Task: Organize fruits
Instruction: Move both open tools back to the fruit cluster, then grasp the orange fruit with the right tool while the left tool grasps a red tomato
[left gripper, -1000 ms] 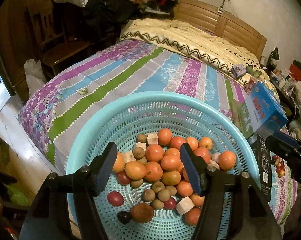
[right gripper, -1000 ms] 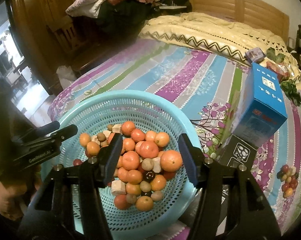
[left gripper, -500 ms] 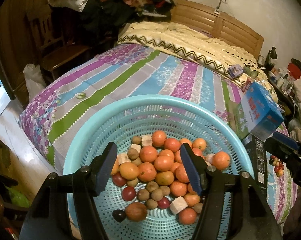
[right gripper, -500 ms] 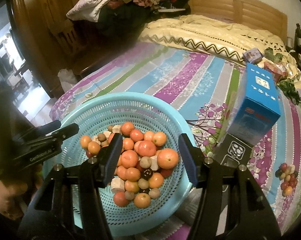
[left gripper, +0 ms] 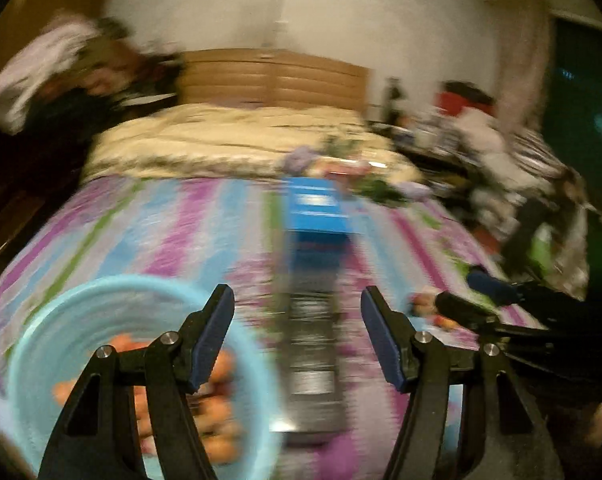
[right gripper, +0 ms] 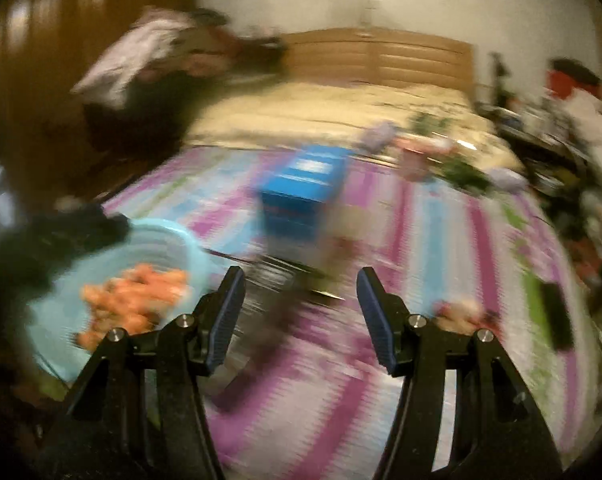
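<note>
Both views are smeared by motion. A light-blue basket (left gripper: 41, 340) holding orange fruits (left gripper: 221, 364) sits on the striped bedspread, low on the left in each view, with its rim (right gripper: 173, 236) and fruits (right gripper: 137, 296) also in the right wrist view. My left gripper (left gripper: 297, 296) hangs over the bedspread to the right of the basket; its jaws are opening and nothing is between them. My right gripper (right gripper: 301, 276) is open and holds nothing. A small heap of loose fruits (right gripper: 465, 316) lies to its right, and shows again as a fruit heap (left gripper: 425, 304) beside the right gripper's fingers (left gripper: 473, 308).
A blue box (left gripper: 315, 208) stands on a dark box (left gripper: 313, 340) straight ahead in the middle of the bed; the blue box (right gripper: 301, 192) also shows in the right wrist view. A dark flat object (right gripper: 557, 316) lies at the right. A cream quilt and wooden headboard are behind, with clutter beside the bed.
Both grippers have swung right, off the basket, which now lies at the lower left of each view. The blue box has come to the middle. The left jaws stand a little wider.
</note>
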Demonstrator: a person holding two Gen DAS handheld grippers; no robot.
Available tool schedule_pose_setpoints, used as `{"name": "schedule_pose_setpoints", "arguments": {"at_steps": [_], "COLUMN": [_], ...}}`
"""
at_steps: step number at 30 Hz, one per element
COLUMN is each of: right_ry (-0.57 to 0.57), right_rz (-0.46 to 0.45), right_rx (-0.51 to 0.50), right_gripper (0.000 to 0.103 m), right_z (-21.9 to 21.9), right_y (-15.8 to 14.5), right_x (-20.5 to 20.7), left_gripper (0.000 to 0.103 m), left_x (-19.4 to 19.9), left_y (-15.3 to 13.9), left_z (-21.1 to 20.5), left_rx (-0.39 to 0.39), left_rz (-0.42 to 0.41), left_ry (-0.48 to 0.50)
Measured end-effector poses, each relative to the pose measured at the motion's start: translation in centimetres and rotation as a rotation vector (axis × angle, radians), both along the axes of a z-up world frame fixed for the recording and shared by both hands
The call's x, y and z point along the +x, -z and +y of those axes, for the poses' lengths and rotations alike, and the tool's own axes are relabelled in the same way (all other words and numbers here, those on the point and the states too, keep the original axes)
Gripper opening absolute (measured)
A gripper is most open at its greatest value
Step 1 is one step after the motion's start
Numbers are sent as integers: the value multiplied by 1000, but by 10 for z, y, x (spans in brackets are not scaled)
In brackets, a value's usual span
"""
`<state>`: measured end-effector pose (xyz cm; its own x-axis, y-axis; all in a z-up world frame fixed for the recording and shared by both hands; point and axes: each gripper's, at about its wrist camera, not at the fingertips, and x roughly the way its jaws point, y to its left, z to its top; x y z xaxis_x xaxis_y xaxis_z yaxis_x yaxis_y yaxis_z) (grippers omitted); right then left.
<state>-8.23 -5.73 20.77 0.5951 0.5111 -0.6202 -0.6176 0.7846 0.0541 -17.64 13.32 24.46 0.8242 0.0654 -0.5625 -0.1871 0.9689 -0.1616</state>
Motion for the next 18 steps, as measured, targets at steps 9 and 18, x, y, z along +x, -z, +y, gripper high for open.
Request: {"name": "schedule_pose_setpoints", "arguments": {"at_steps": [9, 18], "right_ry": [234, 158], "right_rz": [146, 277], "right_rx": [-62, -79], "right_gripper": [48, 43], "right_z": [-126, -132], "right_y": [81, 165], "right_x": [63, 137], "left_gripper": [73, 73], "left_x": [86, 131], "left_y": [66, 123], "left_z": [-115, -122], "left_rx": [-66, -128], "left_rz": [134, 253], "left_ry": [246, 209]}}
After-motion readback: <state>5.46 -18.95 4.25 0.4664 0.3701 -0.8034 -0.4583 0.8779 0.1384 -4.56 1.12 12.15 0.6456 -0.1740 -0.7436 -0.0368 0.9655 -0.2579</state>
